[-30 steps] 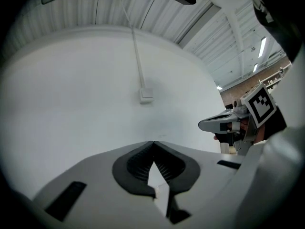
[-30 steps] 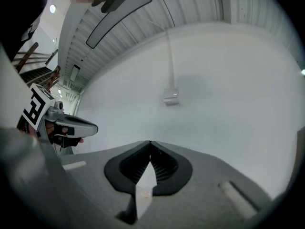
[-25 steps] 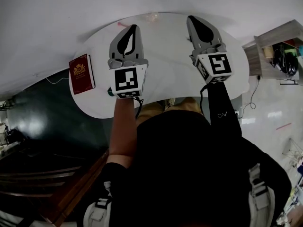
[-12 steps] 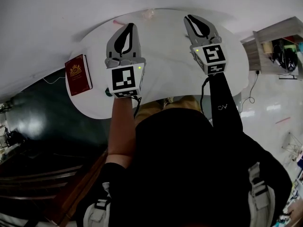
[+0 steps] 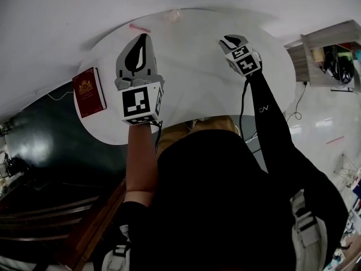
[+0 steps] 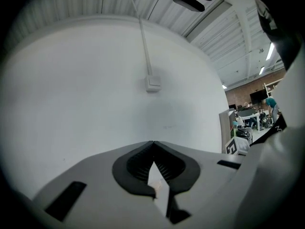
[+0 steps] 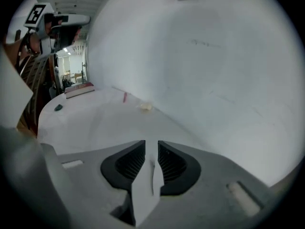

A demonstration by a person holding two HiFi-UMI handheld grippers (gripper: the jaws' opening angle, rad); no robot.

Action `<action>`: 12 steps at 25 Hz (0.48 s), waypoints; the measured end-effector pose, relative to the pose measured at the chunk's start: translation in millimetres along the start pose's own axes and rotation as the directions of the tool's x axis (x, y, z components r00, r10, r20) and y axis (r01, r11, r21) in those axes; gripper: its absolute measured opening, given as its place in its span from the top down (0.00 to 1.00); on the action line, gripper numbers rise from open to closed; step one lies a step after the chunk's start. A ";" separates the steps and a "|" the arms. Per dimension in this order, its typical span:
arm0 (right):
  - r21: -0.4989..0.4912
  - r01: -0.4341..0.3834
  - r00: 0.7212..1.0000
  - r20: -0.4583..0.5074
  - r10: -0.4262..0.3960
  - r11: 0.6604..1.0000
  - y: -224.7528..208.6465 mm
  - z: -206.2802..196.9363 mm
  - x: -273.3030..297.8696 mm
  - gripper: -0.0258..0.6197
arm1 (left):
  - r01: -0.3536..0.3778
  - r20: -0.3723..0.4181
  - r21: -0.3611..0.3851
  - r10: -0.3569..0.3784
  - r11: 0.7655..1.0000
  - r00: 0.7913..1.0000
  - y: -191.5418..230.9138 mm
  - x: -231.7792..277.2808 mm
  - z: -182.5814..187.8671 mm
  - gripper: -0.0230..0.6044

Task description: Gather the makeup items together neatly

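At the far edge of the round white table (image 5: 197,89), against the white wall, a slim pink makeup stick (image 5: 137,27) lay just left of a small pale, crumpled item (image 5: 174,16), the two close together but apart. The left gripper (image 5: 145,36) hovered near the stick, its jaws closed tip to tip on nothing. The right gripper (image 5: 228,39) hung further right over bare tabletop, its jaws narrowly parted and opening, with nothing between them. A dark red book with a gold crest (image 5: 89,92) lay at the table's left edge.

Only the right gripper view (image 7: 151,149) caught a small dark green item (image 7: 58,107) near the book (image 7: 79,88), with the stick (image 7: 125,97) and pale item (image 7: 146,107) beyond. The left gripper view (image 6: 153,149) faced the wall, showing a white wall box with a cable (image 6: 152,83).
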State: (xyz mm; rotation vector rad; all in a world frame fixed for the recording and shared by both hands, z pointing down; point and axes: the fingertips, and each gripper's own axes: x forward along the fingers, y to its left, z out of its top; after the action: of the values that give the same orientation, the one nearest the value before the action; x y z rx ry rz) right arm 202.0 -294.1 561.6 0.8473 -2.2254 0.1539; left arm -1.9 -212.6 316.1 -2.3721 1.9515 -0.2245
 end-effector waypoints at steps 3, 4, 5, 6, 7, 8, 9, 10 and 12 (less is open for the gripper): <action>-0.005 -0.024 0.996 -0.091 0.024 1.000 -1.1 -27.1 19.9 0.86 | -0.012 -0.007 0.004 0.012 1.000 1.000 3.6 0.3 -1.1 0.95; 0.000 -0.031 0.993 -0.116 0.031 1.000 -1.5 -35.4 25.1 0.86 | -0.015 -0.011 0.005 0.015 1.000 1.000 4.5 0.0 -2.3 0.95; 0.007 -0.037 0.990 -0.136 0.037 0.999 -1.7 -42.5 29.9 0.86 | -0.019 -0.017 0.004 0.019 1.000 1.000 5.5 -0.4 -4.0 0.95; 0.015 -0.041 0.988 -0.150 0.043 0.999 -2.0 -48.3 34.4 0.86 | -0.024 -0.023 0.003 0.024 1.000 0.999 6.7 -0.9 -6.0 0.95; 0.022 -0.042 0.986 -0.161 0.045 0.999 -3.0 -52.9 38.8 0.86 | -0.028 -0.029 0.003 0.028 1.000 0.999 7.9 -1.3 -8.1 0.95; 0.025 -0.041 0.984 -0.170 0.044 0.999 -4.5 -56.4 43.0 0.86 | -0.033 -0.033 0.004 0.033 0.999 0.999 9.0 -1.8 -10.0 0.95; 0.025 -0.038 0.983 -0.180 0.042 0.999 -6.0 -59.1 46.6 0.86 | -0.036 -0.036 0.005 0.036 0.999 0.999 9.9 -2.1 -11.2 0.95; 0.024 -0.034 0.981 -0.191 0.038 0.999 -7.4 -61.5 49.4 0.86 | -0.037 -0.038 0.006 0.037 0.999 0.999 10.5 -2.2 -11.5 0.95; 0.036 -0.027 0.975 -0.219 0.034 0.999 -9.4 -68.3 54.3 0.86 | -0.038 -0.039 0.008 0.039 0.999 0.998 11.7 -1.8 -11.0 0.95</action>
State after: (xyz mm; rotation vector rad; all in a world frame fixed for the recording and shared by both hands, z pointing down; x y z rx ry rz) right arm 221.1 -306.3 646.4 0.7743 -2.0337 0.2855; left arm -15.3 -212.7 325.2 -2.3407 2.0077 -0.2778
